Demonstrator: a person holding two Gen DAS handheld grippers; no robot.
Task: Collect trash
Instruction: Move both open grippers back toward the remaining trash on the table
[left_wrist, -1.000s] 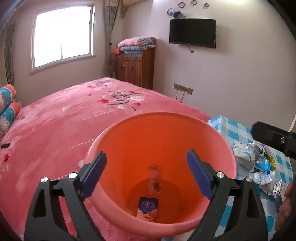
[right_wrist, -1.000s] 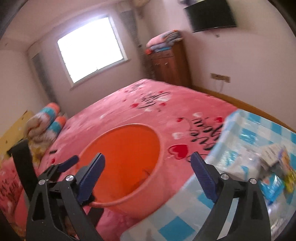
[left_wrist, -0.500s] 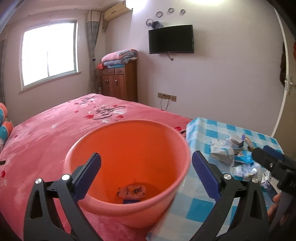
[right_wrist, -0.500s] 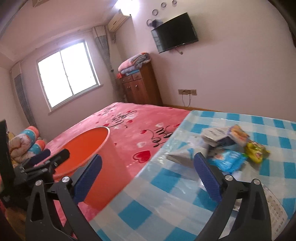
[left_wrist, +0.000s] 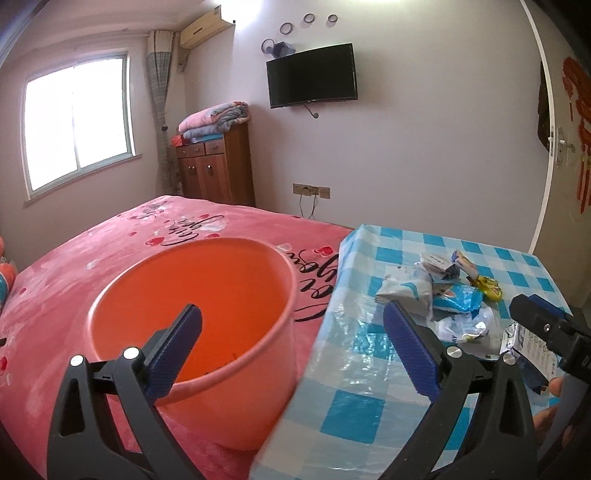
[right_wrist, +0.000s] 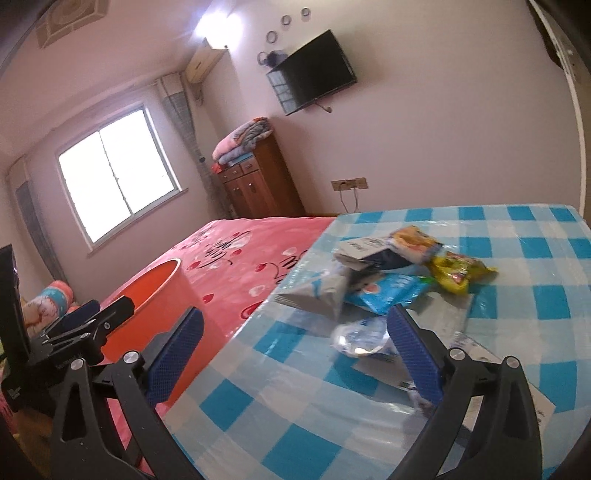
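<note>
The bed (left_wrist: 92, 266) carries the bucket (left_wrist: 192, 314) at lower left. On the table (right_wrist: 517, 295), right, a wrapper pile (right_wrist: 388, 280) awaits collection. Left tool (left_wrist: 291, 350) and right tool (right_wrist: 295, 350) both gape apart, empty.

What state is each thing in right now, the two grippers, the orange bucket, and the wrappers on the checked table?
left gripper: open, nothing between its jaws.
right gripper: open, holding nothing.
orange bucket: upright on the pink bed, beside the table.
wrappers: loose pile on the checked table, uncollected.
television: screen dark.
</note>
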